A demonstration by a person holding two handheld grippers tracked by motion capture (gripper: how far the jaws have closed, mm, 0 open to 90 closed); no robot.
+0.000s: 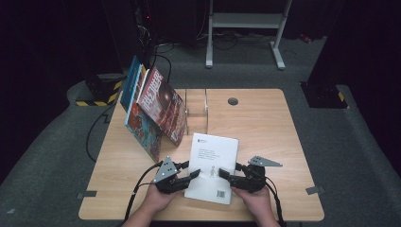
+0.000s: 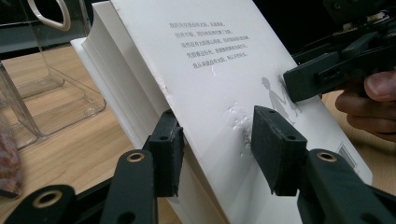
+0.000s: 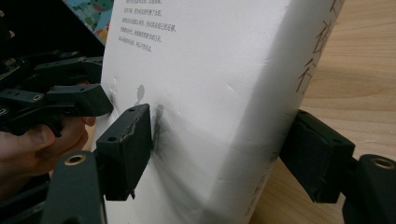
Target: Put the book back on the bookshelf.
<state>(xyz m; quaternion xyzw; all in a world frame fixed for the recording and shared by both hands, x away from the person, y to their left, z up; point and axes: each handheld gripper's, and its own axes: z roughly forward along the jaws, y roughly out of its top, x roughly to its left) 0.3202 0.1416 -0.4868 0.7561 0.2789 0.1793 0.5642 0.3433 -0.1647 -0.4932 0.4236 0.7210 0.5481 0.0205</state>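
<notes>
On one table (image 1: pixel 265 123): one white book (image 1: pixel 213 165), two grippers.

The right claw (image 3: pixel 219 149) straddles the spine edge of a thick white book (image 3: pixel 219 84), one jaw pressed flat against the printed back cover and the other under the spine side, close to the wooden table (image 3: pixel 359 70). Beyond the cover-side jaw, farther along the same cover, the left claw (image 3: pixel 93 88) meets the book's opposite edge, its upper jaw tip touching the cover beside a small grey figure printed there, with a hand (image 3: pixel 32 149) wrapped around it. At the far top corner past the book, a strip of a colourful book cover (image 3: pixel 91 14) peeks in.
</notes>
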